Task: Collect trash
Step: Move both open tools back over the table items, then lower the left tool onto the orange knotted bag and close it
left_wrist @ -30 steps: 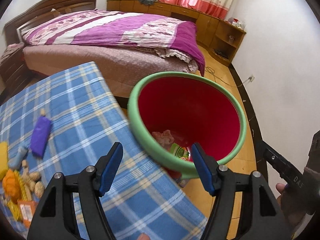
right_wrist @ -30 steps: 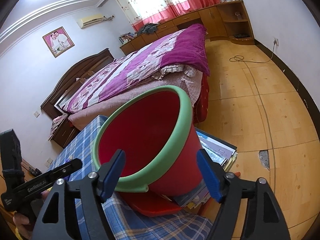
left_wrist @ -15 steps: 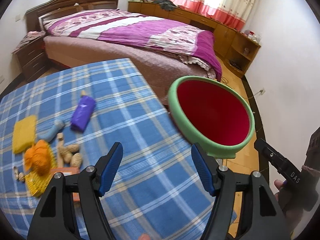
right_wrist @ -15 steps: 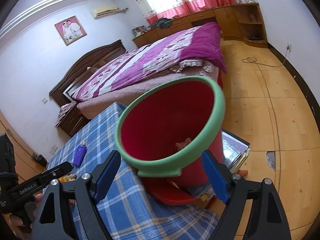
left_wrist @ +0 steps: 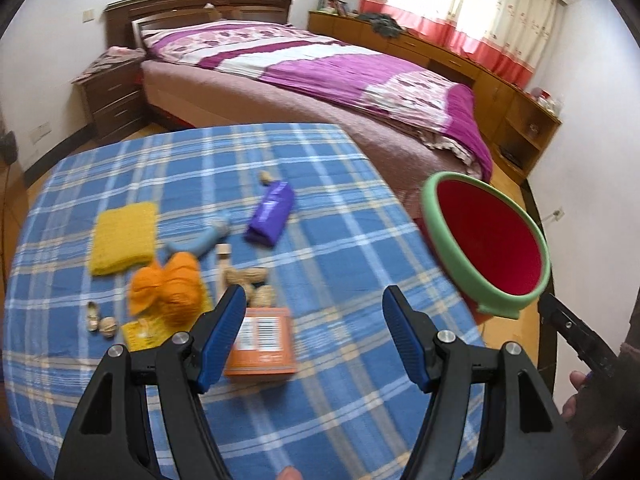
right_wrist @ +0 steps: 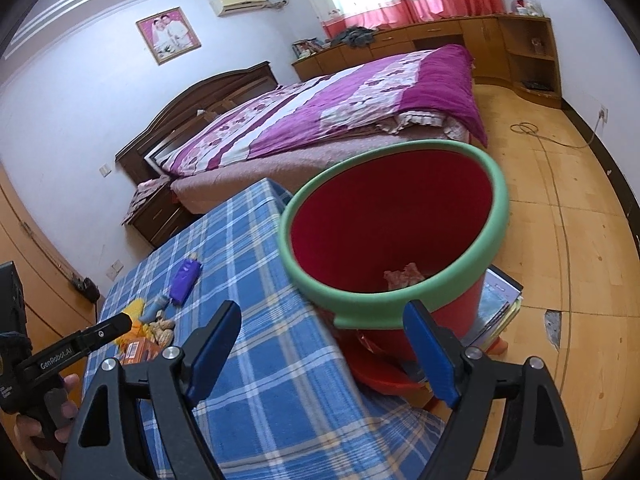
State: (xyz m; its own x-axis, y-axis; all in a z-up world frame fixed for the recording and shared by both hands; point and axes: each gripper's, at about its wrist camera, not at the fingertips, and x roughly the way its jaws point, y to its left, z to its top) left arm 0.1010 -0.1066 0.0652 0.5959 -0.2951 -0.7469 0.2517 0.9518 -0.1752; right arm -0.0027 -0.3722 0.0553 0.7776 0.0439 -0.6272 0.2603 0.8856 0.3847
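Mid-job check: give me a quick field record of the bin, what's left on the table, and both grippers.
bin: red bucket with green rim, beside the table's edge, some trash inside
table: blue plaid cloth
items left: purple packet, orange box, yellow cloth, orange peel, nuts
left gripper: open, empty, above the table near the orange box
right gripper: jaws just opening, empty, facing the bucket

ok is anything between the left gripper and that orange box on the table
Nothing visible. The left gripper is open and empty above the checked cloth, and the orange box lies right by its left finger with bare cloth in front. The nuts and orange peel lie beyond the box.
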